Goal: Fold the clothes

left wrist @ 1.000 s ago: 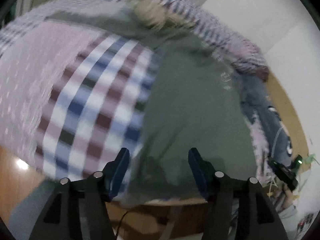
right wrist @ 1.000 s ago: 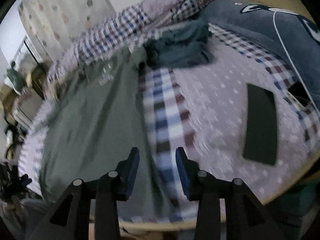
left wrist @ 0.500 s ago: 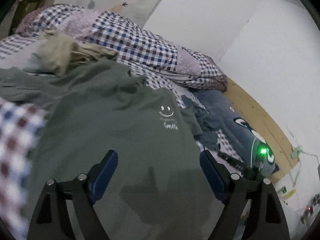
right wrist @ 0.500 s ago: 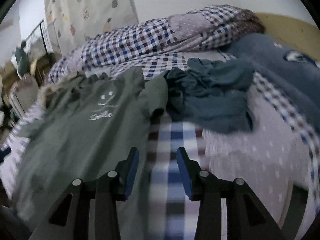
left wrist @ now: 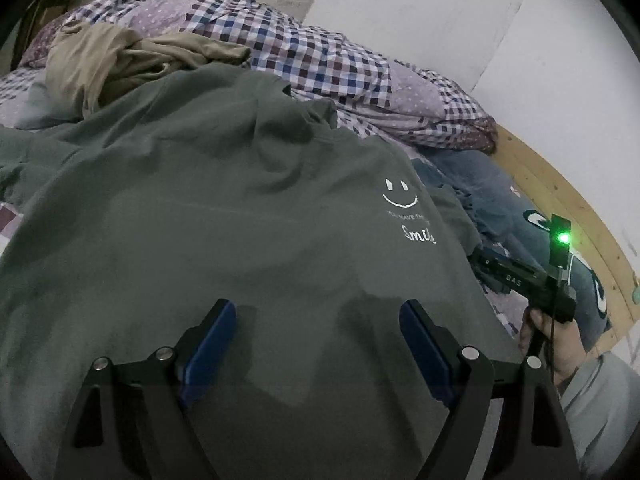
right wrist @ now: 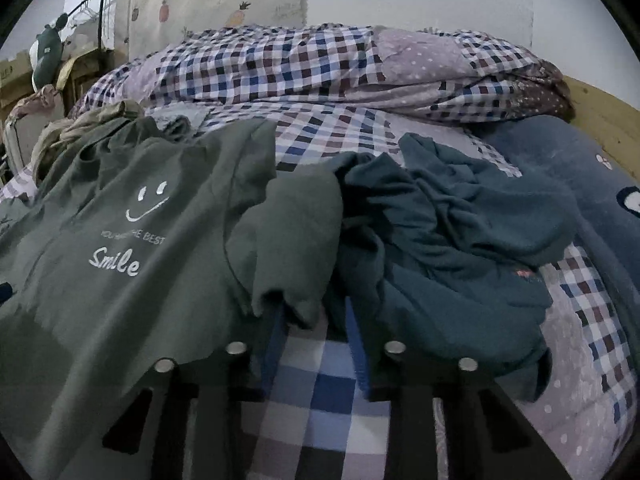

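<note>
Progress: basically at the start. The grey-green cotton T-shirt with white smiley and "Smile" print [left wrist: 248, 216] lies spread face-up on the bed with the checked and dotted sheet [right wrist: 320, 396], no fold made yet as far as I can see. Body is roughly flat. The short sleeve [right wrist: 288, 236] on the right side is bunched and partly overlaps the crumpled dark teal garment [right wrist: 448, 248] beside it. A crumpled tan garment [left wrist: 120, 56] sits past the collar, near the rolled checked duvet [right wrist: 320, 68]. Both look unfolded, so everything is left: sleeves in, body over, then the other pieces.

Left gripper [left wrist: 316, 344]: jaws spread wide, nothing between them, low over the lower body of the shirt; can't tell if touching.

Right gripper [right wrist: 316, 328]: jaws parted, narrower gap, empty. It sits over bare sheet, with the sleeve hem draped right at the fingertips and the teal garment against the right-side finger. The person's hand [left wrist: 556, 340] holding it shows in the left wrist view.

My read: next is a pinch on that sleeve hem.
</note>
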`<state>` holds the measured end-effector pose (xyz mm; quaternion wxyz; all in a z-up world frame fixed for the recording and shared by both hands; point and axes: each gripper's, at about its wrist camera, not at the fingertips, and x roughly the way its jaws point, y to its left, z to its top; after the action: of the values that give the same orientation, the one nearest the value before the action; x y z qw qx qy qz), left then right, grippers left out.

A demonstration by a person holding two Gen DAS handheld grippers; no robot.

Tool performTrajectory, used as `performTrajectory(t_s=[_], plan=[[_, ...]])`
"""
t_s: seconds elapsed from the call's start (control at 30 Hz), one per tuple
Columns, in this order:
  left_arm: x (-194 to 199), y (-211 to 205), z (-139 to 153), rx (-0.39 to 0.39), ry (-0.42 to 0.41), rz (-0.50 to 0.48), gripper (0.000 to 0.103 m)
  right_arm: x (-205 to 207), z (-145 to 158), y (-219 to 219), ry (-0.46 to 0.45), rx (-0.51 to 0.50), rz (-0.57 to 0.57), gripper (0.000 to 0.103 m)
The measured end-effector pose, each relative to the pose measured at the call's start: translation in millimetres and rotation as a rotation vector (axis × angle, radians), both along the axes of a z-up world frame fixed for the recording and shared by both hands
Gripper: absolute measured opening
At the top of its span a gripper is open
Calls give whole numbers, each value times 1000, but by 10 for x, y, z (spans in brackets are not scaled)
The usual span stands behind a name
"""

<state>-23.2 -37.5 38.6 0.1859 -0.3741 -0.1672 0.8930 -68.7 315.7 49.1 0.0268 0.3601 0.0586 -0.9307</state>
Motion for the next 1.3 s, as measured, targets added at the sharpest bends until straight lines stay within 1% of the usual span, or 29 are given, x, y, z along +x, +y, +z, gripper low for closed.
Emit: performTrajectory(t_s=[0.07, 0.13, 0.2, 0.27, 0.37, 0.43, 0.47, 0.53, 0.6, 0.67, 0.7, 0.77, 0.83, 0.87, 0.9, 0.97, 1.0, 1.1, 1.17, 1.23, 1.3], plan=[[-2, 20, -14, -8, 3, -1, 88, -42, -36, -12, -16, 1, -7, 13], [10, 18, -19, -8, 5, -2, 88, -41, -45, -16, -18, -7, -1, 4], [31, 5, -13, -4, 6, -2, 88, -20, -14, -3, -3, -15, -7, 3], [25, 0, -25, -3, 6, -2, 88, 38, 125, 88, 47, -39, -54, 3], [20, -1, -34, -4, 6, -2, 88, 168, 423, 267, 147, -58, -140, 2], [18, 1, -36, -6, 7, -4, 88, 265, 592, 298, 212, -34, -184, 2], [19, 3, -36, -7, 9, -5, 88, 269, 632, 299, 218, -33, -193, 3], [20, 9, -38, -11, 11, -7, 89, 253, 655, 287, 210, -34, -207, 3], [24, 21, -40, -18, 11, -11, 90, 167, 520, 253, 129, -30, -187, 4], [28, 28, -42, -25, 12, -11, 90, 87, 347, 225, 44, -79, -100, 4], [28, 29, -43, -27, 11, -11, 90, 84, 292, 206, 20, -98, -54, 7], [32, 29, -44, -30, 10, -11, 90, 91, 284, 266, 9, -193, 3, 7], [40, 27, -42, -31, 10, -11, 90, 98, 286, 338, 1, -296, 56, 9], [42, 28, -40, -32, 10, -11, 90, 96, 289, 411, 5, -352, 46, 14], [43, 29, -39, -33, 10, -11, 90, 83, 289, 515, 9, -423, 23, 26], [44, 34, -35, -35, 10, -11, 90, 40, 261, 701, 4, -559, -27, 45], [44, 36, -34, -36, 10, -11, 90, 17, 245, 792, 0, -626, -53, 48], [37, 36, -32, -39, 9, -12, 90, -54, 196, 819, -20, -684, -87, 51], [37, 40, -31, -40, 8, -13, 90, -77, 136, 792, -33, -732, -94, 51], [38, 35, -29, -37, 8, -13, 90, -66, 98, 805, -37, -796, -79, 51], [37, 32, -29, -35, 8, -13, 90, -18, 82, 892, -42, -904, -49, 51]])
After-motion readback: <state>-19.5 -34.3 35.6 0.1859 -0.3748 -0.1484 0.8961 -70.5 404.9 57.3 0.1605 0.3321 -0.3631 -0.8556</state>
